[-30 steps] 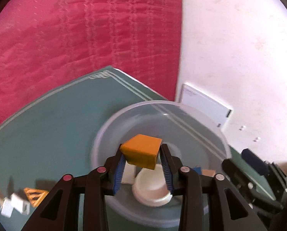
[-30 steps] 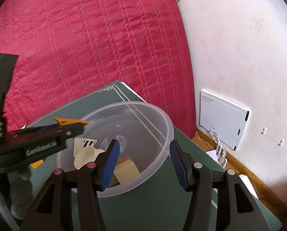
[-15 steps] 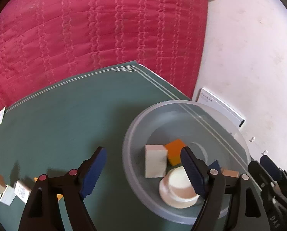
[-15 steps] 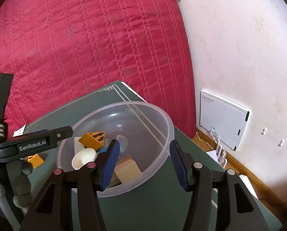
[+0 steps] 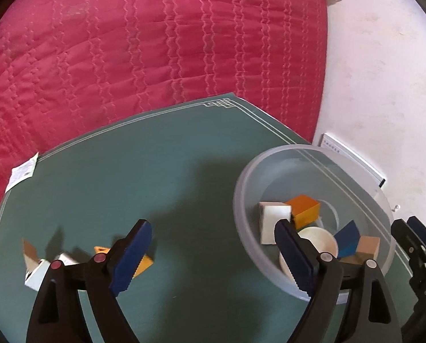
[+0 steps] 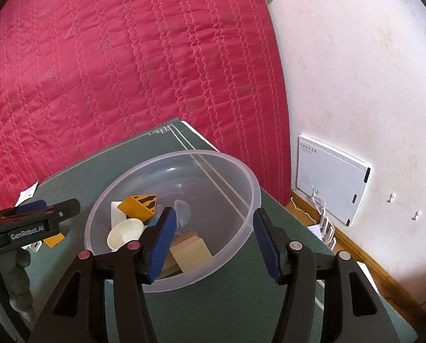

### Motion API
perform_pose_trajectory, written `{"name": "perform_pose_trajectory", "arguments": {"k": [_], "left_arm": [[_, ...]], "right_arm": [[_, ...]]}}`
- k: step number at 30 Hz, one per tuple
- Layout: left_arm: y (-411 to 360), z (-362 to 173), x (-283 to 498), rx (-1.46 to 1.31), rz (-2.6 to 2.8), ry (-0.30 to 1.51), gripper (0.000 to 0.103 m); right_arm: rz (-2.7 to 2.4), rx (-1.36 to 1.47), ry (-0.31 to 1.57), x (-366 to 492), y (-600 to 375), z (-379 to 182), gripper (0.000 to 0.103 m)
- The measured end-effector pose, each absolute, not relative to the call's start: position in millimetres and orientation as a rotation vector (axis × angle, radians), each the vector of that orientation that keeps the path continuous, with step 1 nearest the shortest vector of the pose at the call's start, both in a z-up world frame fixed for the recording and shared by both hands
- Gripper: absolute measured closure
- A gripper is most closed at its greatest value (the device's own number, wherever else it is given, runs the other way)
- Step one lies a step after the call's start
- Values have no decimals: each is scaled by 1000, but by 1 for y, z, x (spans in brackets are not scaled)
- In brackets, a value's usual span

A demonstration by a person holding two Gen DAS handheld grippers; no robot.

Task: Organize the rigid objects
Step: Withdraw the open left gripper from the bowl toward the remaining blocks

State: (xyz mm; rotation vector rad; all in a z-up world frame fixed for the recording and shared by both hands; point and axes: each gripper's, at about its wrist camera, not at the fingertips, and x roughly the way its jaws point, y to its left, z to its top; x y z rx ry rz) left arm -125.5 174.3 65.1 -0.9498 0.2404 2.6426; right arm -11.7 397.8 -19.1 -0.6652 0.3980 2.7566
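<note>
On the green desk (image 5: 184,188), your left tool (image 5: 210,257) is hanging with nothing between its pads, its jaws having just been opening wide beside the clear bowl (image 5: 243,188). Your right tool (image 6: 211,243) is straddling the bowl's near rim, pads apart and not pressing on it, its jaws having just been opening slightly. Inside the bowl, the orange block (image 5: 304,210) is lying against a white block (image 5: 273,220), with a white cup (image 5: 318,243), a blue piece (image 5: 347,238) and a tan block (image 5: 368,245) nearby. Another orange piece (image 5: 144,263) and a small box (image 5: 37,274) are sitting on the desk at left.
</note>
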Motion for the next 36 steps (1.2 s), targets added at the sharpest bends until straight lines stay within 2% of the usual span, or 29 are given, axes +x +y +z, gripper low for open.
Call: {"name": "perform_pose_trajectory", "arguments": {"k": [19,28,36], "left_arm": [[131,67,-111,-953,2722,228,12],[101,65,-108,-973,2746,173,11],[66,59,-110,-1011,2783,124,11]], "right_arm": [[2748,-670,351,-11,393,-15,42],[2795,-674,225,-11,373,-8,40],[2876,-762,196,-9,346,-4,40]]}}
